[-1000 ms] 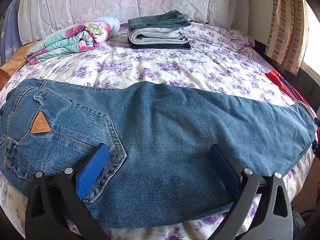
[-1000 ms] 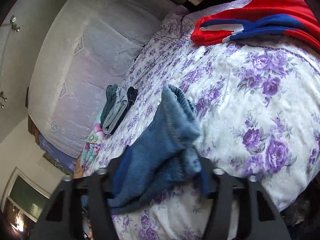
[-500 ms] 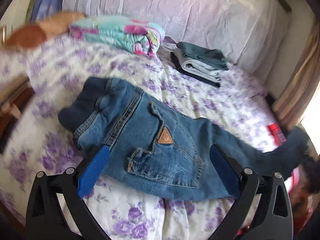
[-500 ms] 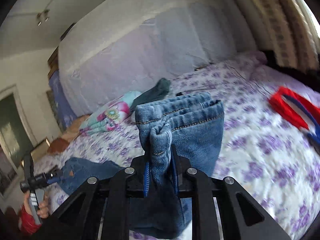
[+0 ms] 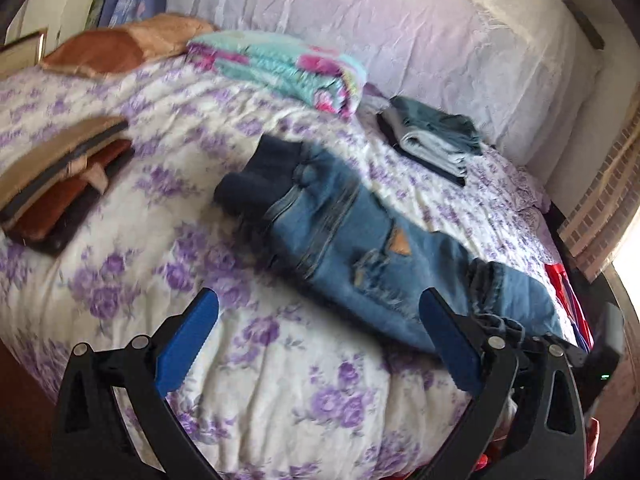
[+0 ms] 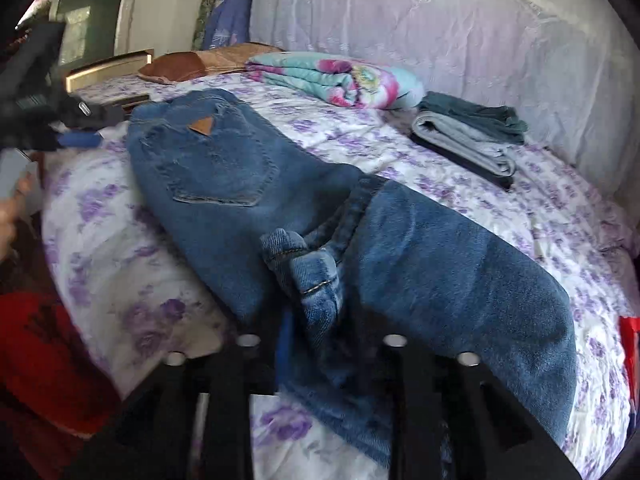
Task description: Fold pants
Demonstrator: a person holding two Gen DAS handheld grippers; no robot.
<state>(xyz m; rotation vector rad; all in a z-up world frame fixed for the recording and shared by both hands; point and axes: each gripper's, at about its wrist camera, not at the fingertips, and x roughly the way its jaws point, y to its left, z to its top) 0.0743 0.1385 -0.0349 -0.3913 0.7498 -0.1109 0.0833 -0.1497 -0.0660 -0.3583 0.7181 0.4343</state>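
Blue jeans point(image 5: 340, 236) lie on the purple-flowered bedspread point(image 5: 132, 248), waist to the left, legs folded back over themselves on the right. My left gripper point(image 5: 320, 344) is open and empty above the near bed edge, left of the jeans. My right gripper point(image 6: 316, 320) is shut on the bunched leg hems point(image 6: 312, 276), holding them over the jeans' middle point(image 6: 224, 172). The left gripper shows at the far left of the right wrist view point(image 6: 76, 140). The right gripper shows at the right edge of the left wrist view, beside the folded legs point(image 5: 496, 320).
A stack of folded clothes point(image 5: 436, 140) and a rolled floral blanket point(image 5: 280, 68) lie near the headboard point(image 5: 420, 40). Brown cushions point(image 5: 56, 176) sit on the left. A red cloth point(image 5: 568, 292) lies at the right bed edge.
My right gripper carried the leg hems leftward over the jeans, folding the legs back. My left gripper, still open, drew away from the jeans and swung left.
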